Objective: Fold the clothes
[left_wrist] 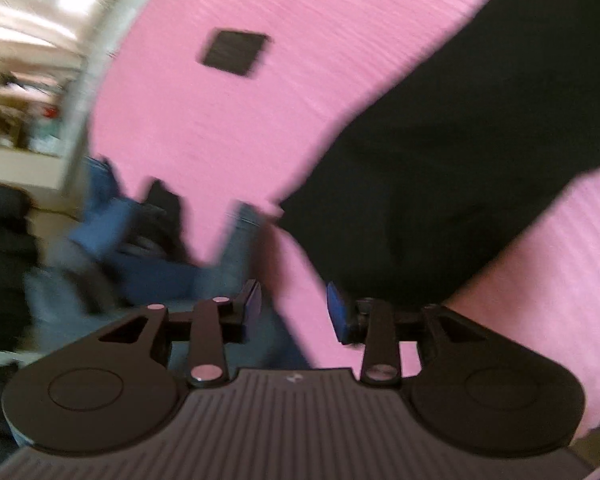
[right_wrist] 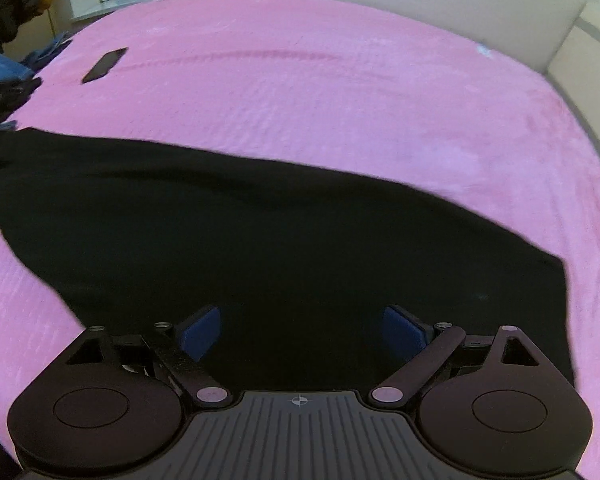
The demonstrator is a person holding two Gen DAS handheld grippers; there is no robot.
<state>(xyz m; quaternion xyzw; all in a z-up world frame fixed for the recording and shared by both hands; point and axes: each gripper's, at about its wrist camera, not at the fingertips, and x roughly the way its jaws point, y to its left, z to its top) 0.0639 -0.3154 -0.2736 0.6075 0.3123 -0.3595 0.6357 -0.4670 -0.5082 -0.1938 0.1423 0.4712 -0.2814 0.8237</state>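
One black garment (right_wrist: 236, 232), spread flat across the near part of a pink bedspread (right_wrist: 340, 92); type uncertain, since no collar, sleeve or waistband can be made out against the dark cloth. Judged soft, limp and light: it lies with shallow ripples and will sag wherever unsupported, so a pinch at a corner or along a straight hem should serve better than a grab at the middle. Its right-hand corner (right_wrist: 556, 264) and long far edge are the plainest places to take hold.

Two handheld grippers. Right gripper (right_wrist: 302, 334): jaws spread wide, nothing between the blue pads (right_wrist: 202, 332), poised over the near middle of the garment. Left gripper (left_wrist: 294, 312): jaws parted more narrowly, holding nothing, over bare bedspread just beside the garment's left end (left_wrist: 460, 168); this view is motion-blurred.

One pile of blue, denim-like clothing (left_wrist: 140, 248) at the left edge of the bed, pieces not countable; the same pile (right_wrist: 4, 76) shows at the far left of the right wrist view. Likely heavier and stiffer than the black piece.

One flat dark rectangular object (right_wrist: 105, 65) lying on the bedspread, well apart from the garment; possibly a phone, not certain.

One pale headboard or wall panel (right_wrist: 500, 20) along the far right side.
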